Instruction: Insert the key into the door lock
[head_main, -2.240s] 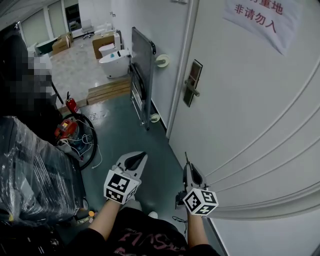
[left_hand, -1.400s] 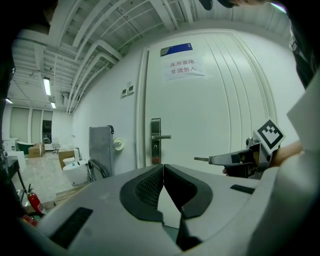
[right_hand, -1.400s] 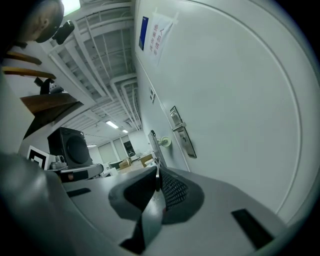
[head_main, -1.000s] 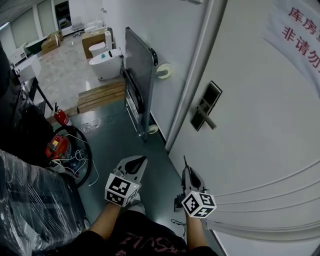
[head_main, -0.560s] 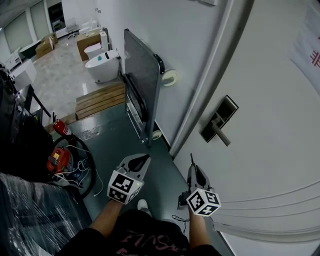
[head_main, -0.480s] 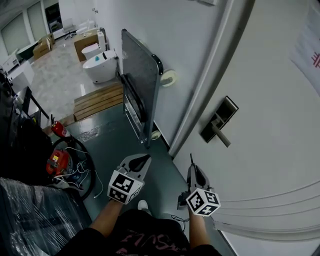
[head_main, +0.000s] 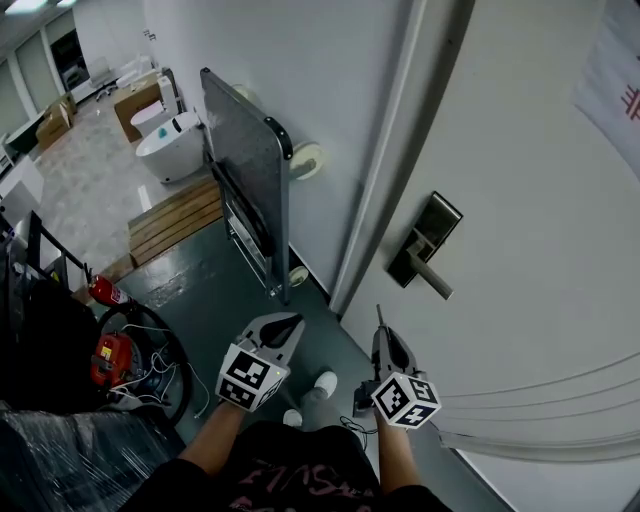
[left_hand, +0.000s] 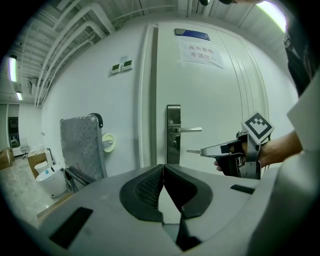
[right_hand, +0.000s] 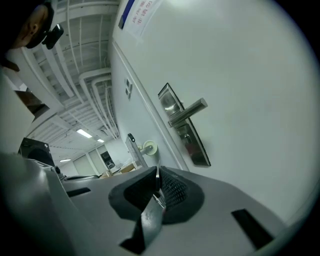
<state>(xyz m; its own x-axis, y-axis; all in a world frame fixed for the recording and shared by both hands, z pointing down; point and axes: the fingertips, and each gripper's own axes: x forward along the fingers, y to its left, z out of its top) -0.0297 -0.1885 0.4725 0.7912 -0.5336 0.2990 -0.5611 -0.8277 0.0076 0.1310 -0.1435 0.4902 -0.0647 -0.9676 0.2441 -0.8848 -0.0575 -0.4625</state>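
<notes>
The white door carries a dark metal lock plate (head_main: 427, 236) with a lever handle (head_main: 430, 277). The left gripper view shows the plate (left_hand: 173, 134) straight ahead. In the right gripper view the plate (right_hand: 183, 126) stands up and to the right, with the keyhole (right_hand: 186, 138) below the handle. My right gripper (head_main: 381, 330) is shut on a thin silver key (head_main: 378, 314), which points toward the door, short of and below the lock. The key blade (left_hand: 193, 151) sticks out of it. My left gripper (head_main: 288, 322) is shut and empty, level with the right one.
A folded metal platform cart (head_main: 248, 175) leans on the wall left of the door frame. Wooden planks (head_main: 172, 215), a toilet (head_main: 170, 148), a red fire extinguisher (head_main: 103, 292) and a plastic-wrapped load (head_main: 70, 460) lie to the left. My shoe (head_main: 320, 385) shows between the grippers.
The head view has swung so the cart and floor slid left. Both grippers hold the same pose. A shoe has come into view between them.
</notes>
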